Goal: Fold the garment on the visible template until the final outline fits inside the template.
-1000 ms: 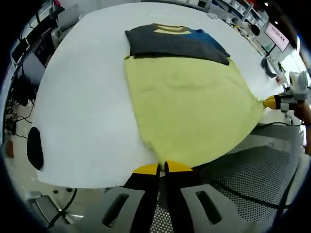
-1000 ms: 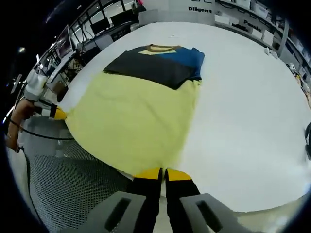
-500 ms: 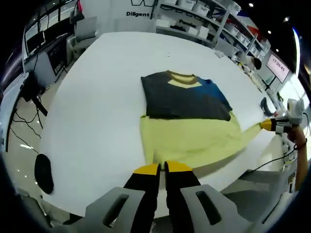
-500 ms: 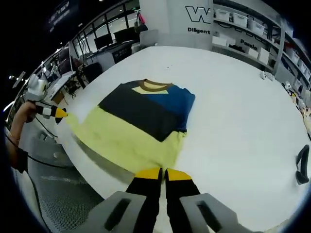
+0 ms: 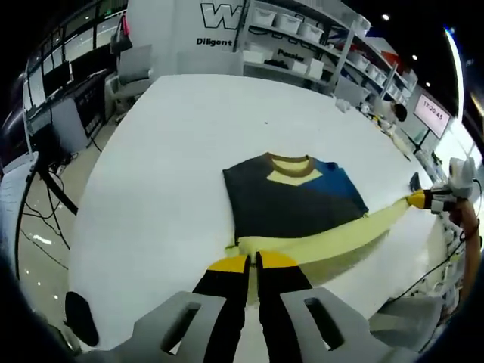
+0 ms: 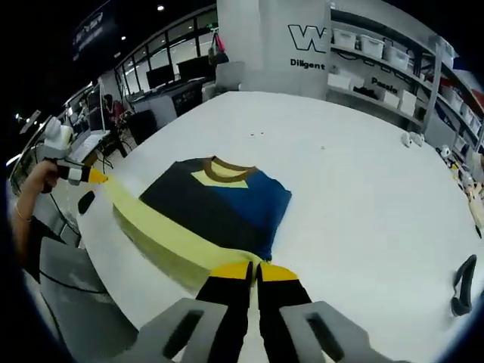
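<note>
Shirt (image 5: pixel 295 208): lying on white tabletop (image 5: pixel 159 151), near the tabletop's front edge. Dark and blue upper part flat, collar (image 5: pixel 288 161) pointing away from the front edge. Pale yellow lower part (image 5: pixel 325 240) raised off the tabletop in a taut band strung between both grippers, hovering above the shirt's lower half.

Left gripper (image 5: pixel 252 262): jaws closed tight on one corner of the yellow hem, at the shirt's near left corner. Seen in right gripper view (image 6: pixel 92 176) as a yellow tip at the far end of the band, gripped by a hand (image 6: pixel 34 181).

Right gripper (image 6: pixel 252 270): jaws pressed together on the opposite hem corner, next to the shirt's blue side (image 6: pixel 261 204). Seen in left gripper view (image 5: pixel 420 200) at the band's far end.

Template: no outline distinguishable on the tabletop around the shirt; cannot tell its limits.

Progress, as judged: sleeves apparently already tucked, upper part a neat rectangle. Bottom-to-top fold in hand, hem lifted and roughly halfway toward the collar. Remaining: carrying hem over to the collar, laying it down, releasing, checking outline against template.

Other: black object (image 6: pixel 463 286) on tabletop, well apart from the shirt; shelving (image 6: pixel 378 57) behind.
</note>
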### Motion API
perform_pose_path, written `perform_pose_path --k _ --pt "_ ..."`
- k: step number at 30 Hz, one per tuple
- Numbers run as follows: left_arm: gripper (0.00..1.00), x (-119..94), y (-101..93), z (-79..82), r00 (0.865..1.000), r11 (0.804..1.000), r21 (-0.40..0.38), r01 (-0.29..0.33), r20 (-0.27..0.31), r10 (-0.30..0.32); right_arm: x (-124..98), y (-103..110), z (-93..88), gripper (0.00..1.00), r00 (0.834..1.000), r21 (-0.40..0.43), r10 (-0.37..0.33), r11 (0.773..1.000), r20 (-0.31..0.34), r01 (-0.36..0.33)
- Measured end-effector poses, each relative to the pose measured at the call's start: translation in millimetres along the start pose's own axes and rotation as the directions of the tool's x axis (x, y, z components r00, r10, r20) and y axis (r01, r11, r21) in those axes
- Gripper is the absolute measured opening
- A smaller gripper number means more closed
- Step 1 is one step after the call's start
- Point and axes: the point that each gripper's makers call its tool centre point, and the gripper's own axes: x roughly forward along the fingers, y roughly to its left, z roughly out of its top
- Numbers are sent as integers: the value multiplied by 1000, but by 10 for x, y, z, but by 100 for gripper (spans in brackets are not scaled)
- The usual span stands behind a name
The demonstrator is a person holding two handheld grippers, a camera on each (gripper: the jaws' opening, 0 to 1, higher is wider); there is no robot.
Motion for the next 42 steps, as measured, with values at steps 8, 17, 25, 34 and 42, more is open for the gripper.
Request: perform_pose_path --k 8,17,25,34,42 --pt "5 192 44 424 998 1000 -16 -6 68 7 181 -189 383 0 999 -11 -30 999 40 30" --pt "5 408 86 900 989 999 -19 -40 142 42 336 -344 663 0 995 45 -68 997 73 65" --pt "5 785 233 1223 981 996 -33 -77 178 82 649 -530 911 0 990 87 -120 990 77 114" --pt "5 1196 384 1399 976 992 -35 -120 178 125 1078 -776 1100 0 992 110 -121 987 47 115" --pt "5 1530 427 1421 979 991 -32 -126 158 130 1413 -926 1050 0 992 118 -126 985 -2 125"
